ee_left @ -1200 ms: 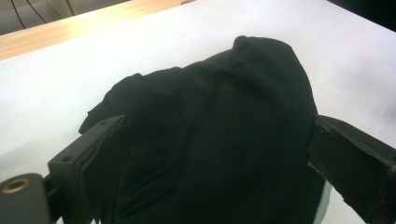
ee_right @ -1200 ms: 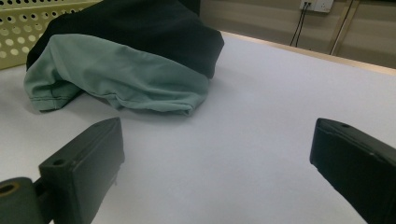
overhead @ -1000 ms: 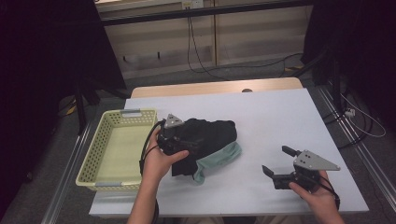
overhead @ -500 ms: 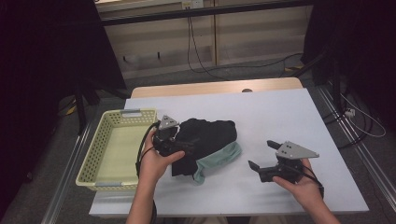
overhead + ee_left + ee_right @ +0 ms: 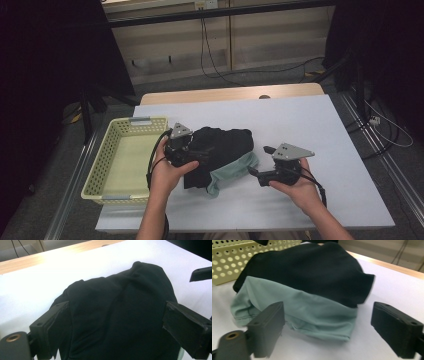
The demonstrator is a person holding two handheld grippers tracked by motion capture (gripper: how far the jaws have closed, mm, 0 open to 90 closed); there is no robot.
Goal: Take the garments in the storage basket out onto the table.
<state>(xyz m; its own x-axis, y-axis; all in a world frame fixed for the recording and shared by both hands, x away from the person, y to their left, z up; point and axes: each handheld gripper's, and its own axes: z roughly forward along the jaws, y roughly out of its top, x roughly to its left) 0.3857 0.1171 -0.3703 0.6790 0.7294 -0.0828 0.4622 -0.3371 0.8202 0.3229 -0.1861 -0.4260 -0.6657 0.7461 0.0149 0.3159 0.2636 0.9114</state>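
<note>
High view, right gripper (image 5: 260, 162) near cloth (image 5: 235, 167) edge

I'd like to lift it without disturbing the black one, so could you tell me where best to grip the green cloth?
Probably the green cloth's bunched free edge, approached level from the side where the right gripper waits; there it juts clear of the black cloth.

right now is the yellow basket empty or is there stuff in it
Empty. In the high view the yellow basket shows a bare floor; the black garment and the green cloth lie on the table beside it.
</note>
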